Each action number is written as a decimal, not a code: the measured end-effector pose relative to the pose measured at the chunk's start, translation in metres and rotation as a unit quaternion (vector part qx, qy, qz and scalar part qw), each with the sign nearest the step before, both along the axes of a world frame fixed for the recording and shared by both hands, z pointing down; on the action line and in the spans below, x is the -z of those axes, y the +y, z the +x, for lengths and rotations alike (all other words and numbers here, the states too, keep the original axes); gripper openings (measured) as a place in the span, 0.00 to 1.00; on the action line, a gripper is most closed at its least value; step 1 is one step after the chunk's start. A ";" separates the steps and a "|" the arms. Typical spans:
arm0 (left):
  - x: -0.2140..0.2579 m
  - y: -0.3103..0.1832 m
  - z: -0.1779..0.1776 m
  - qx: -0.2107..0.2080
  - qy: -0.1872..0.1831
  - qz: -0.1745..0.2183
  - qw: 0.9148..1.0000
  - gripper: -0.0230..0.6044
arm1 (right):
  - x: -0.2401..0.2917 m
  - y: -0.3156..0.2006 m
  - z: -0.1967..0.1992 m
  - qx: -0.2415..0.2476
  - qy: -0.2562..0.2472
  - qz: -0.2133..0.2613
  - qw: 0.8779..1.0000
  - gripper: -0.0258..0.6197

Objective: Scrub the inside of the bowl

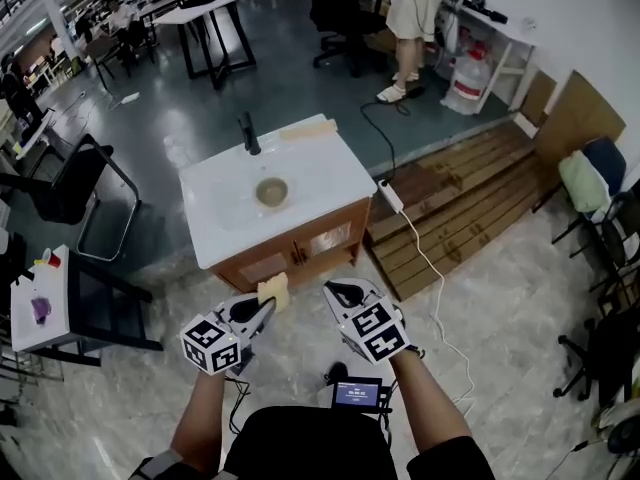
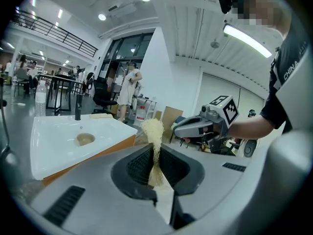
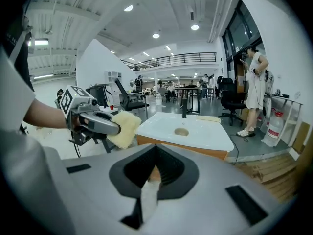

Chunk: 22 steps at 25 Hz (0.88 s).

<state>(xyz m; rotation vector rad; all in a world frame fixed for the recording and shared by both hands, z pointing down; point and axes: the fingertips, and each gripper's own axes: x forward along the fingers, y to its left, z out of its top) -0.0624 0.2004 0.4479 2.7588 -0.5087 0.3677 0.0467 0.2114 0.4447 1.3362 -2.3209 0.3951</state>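
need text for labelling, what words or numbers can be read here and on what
"CHINA": on the sleeve of the person's dark shirt.
Screen at the person's waist: lit text, too small to read.
Marker cubes: square patterns only, no letters.

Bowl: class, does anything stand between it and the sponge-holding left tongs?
Nothing visible does: only floor and white countertop separate the left tongs, gripping the yellow sponge, from the round tan bowl.
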 end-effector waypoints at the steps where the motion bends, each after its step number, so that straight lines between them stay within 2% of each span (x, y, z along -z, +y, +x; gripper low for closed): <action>1: 0.002 -0.005 0.005 0.004 0.000 0.001 1.000 0.08 | 0.004 -0.006 0.006 0.008 -0.001 0.001 1.000 0.05; 9: 0.016 -0.054 0.035 0.024 0.002 0.013 1.000 0.08 | 0.044 -0.056 0.059 0.077 0.054 0.001 0.996 0.05; 13: 0.023 -0.076 0.046 0.025 0.003 0.022 0.999 0.08 | 0.058 -0.088 0.089 0.085 0.088 -0.006 0.992 0.05; 15: 0.021 -0.087 0.046 0.027 0.000 0.022 0.999 0.08 | 0.054 -0.105 0.093 0.073 0.081 -0.007 0.994 0.05; 17: 0.017 -0.100 0.046 0.028 -0.003 0.021 0.999 0.08 | 0.043 -0.121 0.090 0.050 0.048 -0.005 0.998 0.05; 22: 0.004 -0.138 0.034 0.037 -0.013 0.014 0.999 0.08 | -0.010 -0.147 0.065 0.032 0.018 -0.023 0.999 0.05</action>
